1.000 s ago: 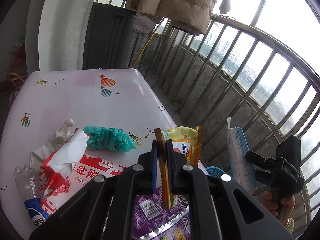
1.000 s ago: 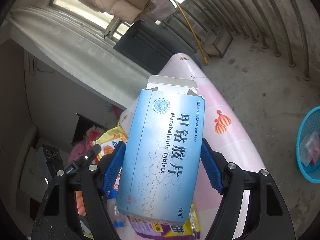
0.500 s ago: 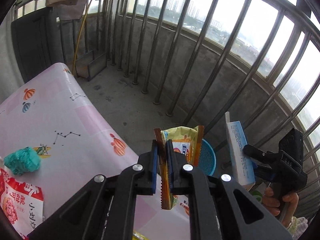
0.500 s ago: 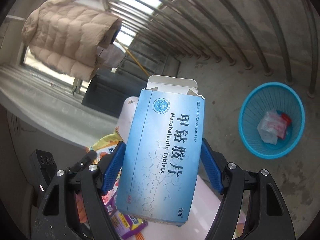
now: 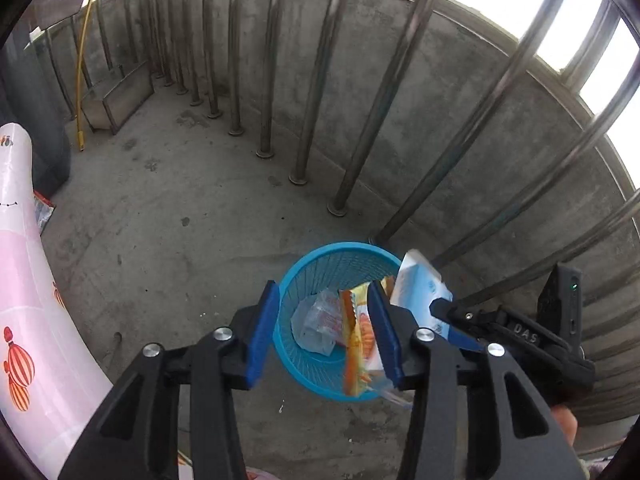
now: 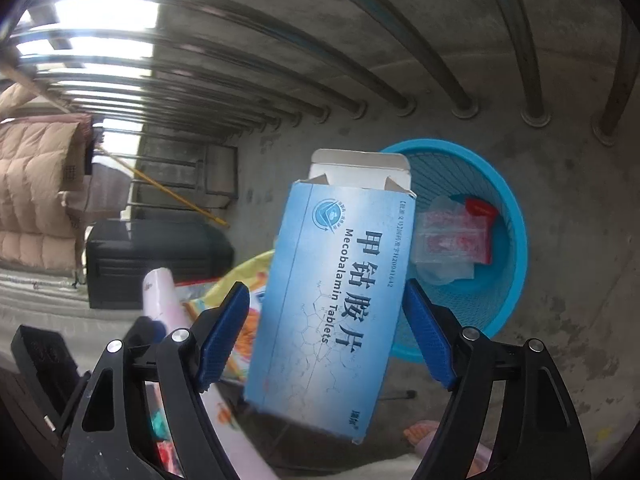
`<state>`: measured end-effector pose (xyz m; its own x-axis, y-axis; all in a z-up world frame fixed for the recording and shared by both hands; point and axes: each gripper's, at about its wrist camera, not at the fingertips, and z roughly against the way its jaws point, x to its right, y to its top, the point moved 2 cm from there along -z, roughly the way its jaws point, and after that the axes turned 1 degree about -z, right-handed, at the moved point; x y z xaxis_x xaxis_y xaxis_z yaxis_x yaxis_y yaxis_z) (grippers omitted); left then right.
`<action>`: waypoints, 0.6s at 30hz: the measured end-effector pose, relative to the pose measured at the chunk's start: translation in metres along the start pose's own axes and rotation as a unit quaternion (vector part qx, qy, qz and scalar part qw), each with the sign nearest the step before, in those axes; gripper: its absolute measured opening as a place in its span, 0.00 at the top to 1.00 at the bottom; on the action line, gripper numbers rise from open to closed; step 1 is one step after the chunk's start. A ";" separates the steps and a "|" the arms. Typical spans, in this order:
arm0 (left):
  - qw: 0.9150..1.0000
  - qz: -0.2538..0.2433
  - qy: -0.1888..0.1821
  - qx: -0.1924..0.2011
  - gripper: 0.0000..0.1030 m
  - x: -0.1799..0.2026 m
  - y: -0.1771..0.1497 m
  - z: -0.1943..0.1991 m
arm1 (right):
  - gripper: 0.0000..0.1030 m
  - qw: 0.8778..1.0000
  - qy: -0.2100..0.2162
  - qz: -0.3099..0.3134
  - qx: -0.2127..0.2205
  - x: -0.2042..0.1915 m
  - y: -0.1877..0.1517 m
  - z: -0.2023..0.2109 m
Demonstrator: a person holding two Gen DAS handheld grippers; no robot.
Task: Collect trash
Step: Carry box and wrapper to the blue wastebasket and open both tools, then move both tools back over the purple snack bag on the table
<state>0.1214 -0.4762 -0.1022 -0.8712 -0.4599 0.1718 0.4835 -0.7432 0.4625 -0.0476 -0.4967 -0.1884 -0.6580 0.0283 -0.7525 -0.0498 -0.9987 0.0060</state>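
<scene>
You've swung both off the table, now over the concrete floor (image 5: 168, 208) by the railing. Left gripper (image 5: 324, 332) opening, snack wrapper (image 5: 360, 344) loose against one pad above the blue basket (image 5: 312, 268); right gripper (image 6: 326, 336) wide, opening, pads clear of the pill box (image 6: 340, 292).

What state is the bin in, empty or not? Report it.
Not empty. The blue bin already holds a clear plastic wrapper with red print lying at its bottom; most of its mesh wall remains bare.
</scene>
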 end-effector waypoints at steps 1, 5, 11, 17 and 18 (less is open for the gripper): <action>1.000 0.007 0.000 -0.009 0.57 -0.003 -0.001 -0.003 | 0.28 1.000 -0.006 -0.013 -0.008 0.012 0.002 -0.006; 1.000 0.021 -0.002 -0.002 0.57 -0.014 -0.007 0.016 | 0.28 1.000 -0.022 -0.019 -0.013 0.030 -0.010 -0.007; 0.997 0.036 0.025 0.057 0.57 -0.025 -0.023 0.080 | 0.28 1.000 0.015 -0.004 0.005 0.016 -0.032 0.028; 0.993 0.025 0.024 0.112 0.57 -0.043 -0.071 0.166 | 0.33 0.997 0.057 0.056 0.008 -0.034 -0.054 0.058; 0.992 0.027 0.028 0.119 0.57 -0.047 -0.081 0.180 | 0.35 0.996 0.062 0.069 0.004 -0.044 -0.060 0.061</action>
<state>0.1080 -0.3073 0.0087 -0.8357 -0.5265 0.1561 0.4891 -0.5844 0.6475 -0.0618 -0.4354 -0.1154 -0.5611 -0.1153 -0.8196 0.0290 -0.9924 0.1198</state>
